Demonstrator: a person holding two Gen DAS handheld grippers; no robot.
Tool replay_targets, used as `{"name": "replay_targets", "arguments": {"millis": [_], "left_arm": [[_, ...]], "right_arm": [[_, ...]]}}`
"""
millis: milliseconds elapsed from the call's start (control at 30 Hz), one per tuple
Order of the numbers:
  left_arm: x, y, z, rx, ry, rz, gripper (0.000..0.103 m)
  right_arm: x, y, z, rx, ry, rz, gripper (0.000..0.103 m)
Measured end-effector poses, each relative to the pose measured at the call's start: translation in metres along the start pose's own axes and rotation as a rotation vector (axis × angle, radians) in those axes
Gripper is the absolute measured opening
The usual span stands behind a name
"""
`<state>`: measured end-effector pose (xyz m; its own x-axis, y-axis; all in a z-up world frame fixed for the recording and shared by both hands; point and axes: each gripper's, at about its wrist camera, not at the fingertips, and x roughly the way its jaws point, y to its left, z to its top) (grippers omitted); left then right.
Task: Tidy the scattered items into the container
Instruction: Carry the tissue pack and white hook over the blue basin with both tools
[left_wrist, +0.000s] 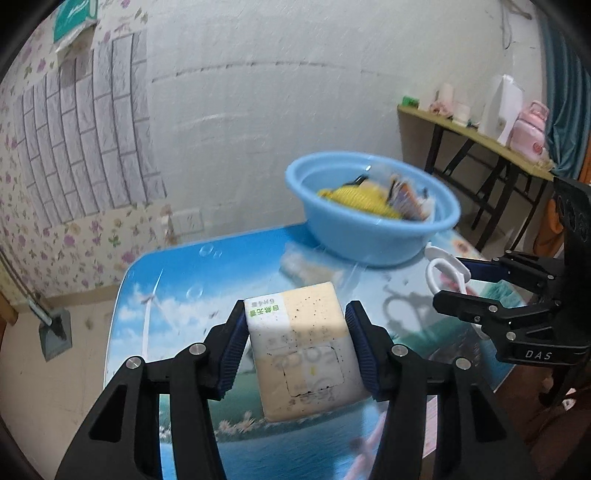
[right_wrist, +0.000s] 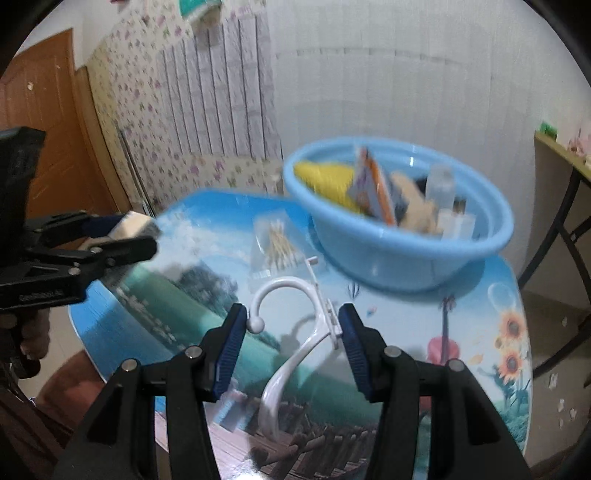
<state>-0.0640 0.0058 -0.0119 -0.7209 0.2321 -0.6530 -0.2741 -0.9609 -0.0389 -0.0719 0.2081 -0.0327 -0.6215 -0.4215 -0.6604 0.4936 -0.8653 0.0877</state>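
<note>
Left gripper (left_wrist: 297, 343) is clamped on the tissue pack (left_wrist: 303, 350), blue pads pressing both sides, the pack lifted above the picture-print table (left_wrist: 177, 295). Over on the right, the right gripper (right_wrist: 291, 345) grips a white plastic hook (right_wrist: 291, 325), its pads touching the hook's ball tip and its clip side, also held off the tabletop. Further out, a clear bag of cotton swabs (right_wrist: 275, 243) lies flat on the table, just left of the blue basin (right_wrist: 399, 254). The basin sits at the far side, with a yellow item (right_wrist: 328, 181), a card packet (right_wrist: 373, 188) and more piled inside.
</note>
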Motion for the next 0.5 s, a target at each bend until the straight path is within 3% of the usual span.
{"name": "replay_targets", "arguments": {"millis": [200, 500], "left_arm": [[-0.002, -0.014, 0.021, 0.022, -0.025, -0.027, 0.052], [0.017, -0.032, 0.062, 0.056, -0.068, -0.068, 0.052]], "right_arm": [[-0.026, -0.012, 0.015, 0.030, -0.097, 0.017, 0.051], [-0.041, -0.040, 0.025, 0.074, -0.153, -0.002, 0.051]]}}
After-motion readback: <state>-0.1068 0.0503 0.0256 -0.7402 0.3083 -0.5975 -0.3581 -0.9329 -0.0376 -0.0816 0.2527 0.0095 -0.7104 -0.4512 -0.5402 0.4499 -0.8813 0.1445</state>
